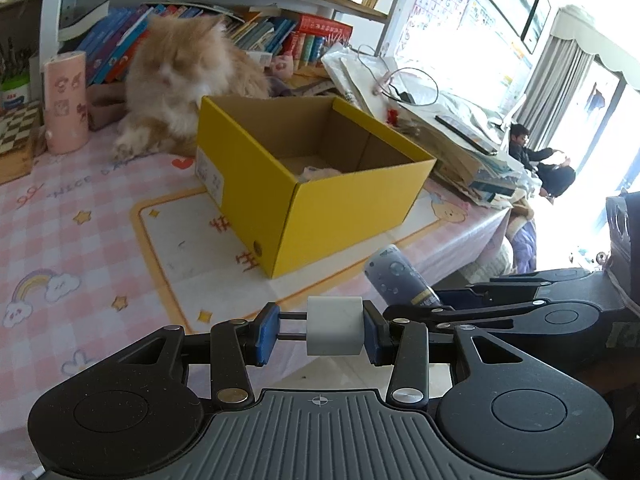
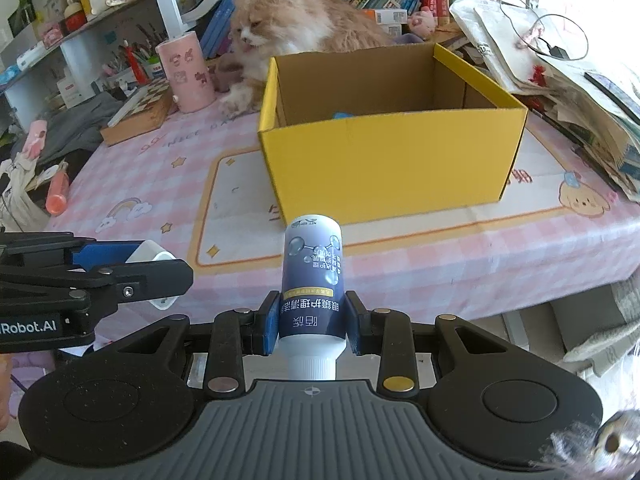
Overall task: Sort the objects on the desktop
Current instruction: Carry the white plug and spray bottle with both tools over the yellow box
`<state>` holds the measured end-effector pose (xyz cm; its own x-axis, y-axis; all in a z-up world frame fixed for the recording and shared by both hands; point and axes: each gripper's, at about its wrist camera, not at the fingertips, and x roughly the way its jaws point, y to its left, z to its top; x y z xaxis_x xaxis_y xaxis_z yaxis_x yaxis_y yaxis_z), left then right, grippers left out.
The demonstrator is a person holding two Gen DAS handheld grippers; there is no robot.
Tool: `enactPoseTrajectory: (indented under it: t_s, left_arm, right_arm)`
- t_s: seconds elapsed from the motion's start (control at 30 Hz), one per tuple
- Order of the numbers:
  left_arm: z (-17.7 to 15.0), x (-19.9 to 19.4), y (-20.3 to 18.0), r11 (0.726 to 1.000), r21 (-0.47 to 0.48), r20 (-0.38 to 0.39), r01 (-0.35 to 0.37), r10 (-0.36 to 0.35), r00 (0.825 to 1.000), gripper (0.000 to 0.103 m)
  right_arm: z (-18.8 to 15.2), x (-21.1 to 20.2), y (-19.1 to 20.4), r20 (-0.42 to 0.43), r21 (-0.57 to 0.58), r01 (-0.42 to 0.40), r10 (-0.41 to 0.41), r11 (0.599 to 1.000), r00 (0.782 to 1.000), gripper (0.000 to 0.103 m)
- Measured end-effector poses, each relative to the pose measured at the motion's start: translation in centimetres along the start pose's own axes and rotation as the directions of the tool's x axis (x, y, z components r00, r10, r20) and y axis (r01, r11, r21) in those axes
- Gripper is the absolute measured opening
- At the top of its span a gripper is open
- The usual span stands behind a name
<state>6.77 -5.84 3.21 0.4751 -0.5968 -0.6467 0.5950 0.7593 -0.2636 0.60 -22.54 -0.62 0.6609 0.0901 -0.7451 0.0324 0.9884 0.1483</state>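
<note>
Both grippers hang just off the near edge of the table, each already loaded. The left gripper [image 1: 335, 332] has its 2 blue pads clamped on a small white plug-like block [image 1: 335, 332], held crosswise so its flat ends meet the pads squarely, which looks like the steadiest way to carry something that short. The right gripper [image 2: 312, 322] is closed on a dark blue bottle [image 2: 312, 276] turned cap toward the hand, base pointing forward; the pads bite low on the label near the white cap, leaving most of the body sticking out ahead, presumably so it can be lowered base-first.

The yellow box [image 2: 384, 156] stands open on the pink checked cloth [image 2: 132, 176], directly ahead of both tools and well apart from them. It seems the obvious home for both items. Something pale lies on its floor and a bit of blue shows near the back wall, but I cannot make out what either is.

An orange cat [image 2: 288, 28] lies right behind the box, touching or nearly touching its far wall, so any drop wants to stay gentle and inside the near half.
</note>
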Motion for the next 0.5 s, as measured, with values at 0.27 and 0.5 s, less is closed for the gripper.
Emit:
enactPoseTrajectory:
  t_s: [0.27, 0.5]
  left_arm:
    - [2.8, 2.6, -2.9, 0.999, 0.042, 0.031, -0.01, 0.009, 0.999, 0.042]
    - [5.8, 4.2, -5.3, 0.998, 0.052, 0.128, -0.037, 0.03, 0.991, 0.042]
  right_arm:
    - [2.4, 0.5, -4.0, 0.033, 0.001, -0.006, 0.006, 1.0, 0.999, 0.03]
    - [5.1, 0.2, -7.9, 0.119, -0.024, -0.009, 0.012, 1.0, 0.993, 0.03]
